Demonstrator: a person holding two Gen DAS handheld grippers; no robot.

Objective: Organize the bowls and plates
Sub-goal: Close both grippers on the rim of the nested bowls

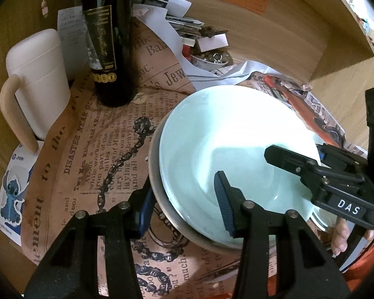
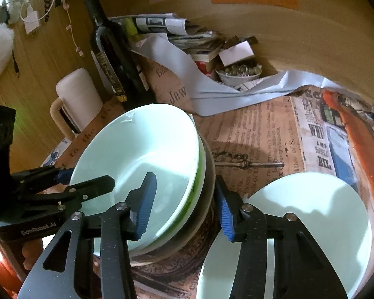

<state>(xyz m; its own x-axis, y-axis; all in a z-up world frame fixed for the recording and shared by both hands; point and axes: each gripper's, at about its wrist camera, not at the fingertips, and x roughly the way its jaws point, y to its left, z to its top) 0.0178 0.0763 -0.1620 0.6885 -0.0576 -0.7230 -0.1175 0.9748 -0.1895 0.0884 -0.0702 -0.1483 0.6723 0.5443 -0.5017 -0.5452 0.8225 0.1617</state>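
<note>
Bowls [image 2: 142, 159] stacked, lower ones mostly hidden; left tongs [image 1: 184, 204] and right tongs [image 2: 184, 206] straddle rims, contact unclear.

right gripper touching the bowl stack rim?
Cannot tell. In the right wrist view the right gripper straddles the bowl stack rim, but contact isn't plain.

The newsprint paper [image 1: 99, 149] reads "DISASTER NEAR" and "Jew"; in the right wrist view it shows "WHI" and perhaps "BIL". The bottle [image 1: 107, 37] label shows "2020". The right gripper [image 1: 319, 164] bears "DAS", the left gripper [image 2: 87, 182] "GenRobot.AI".
</note>
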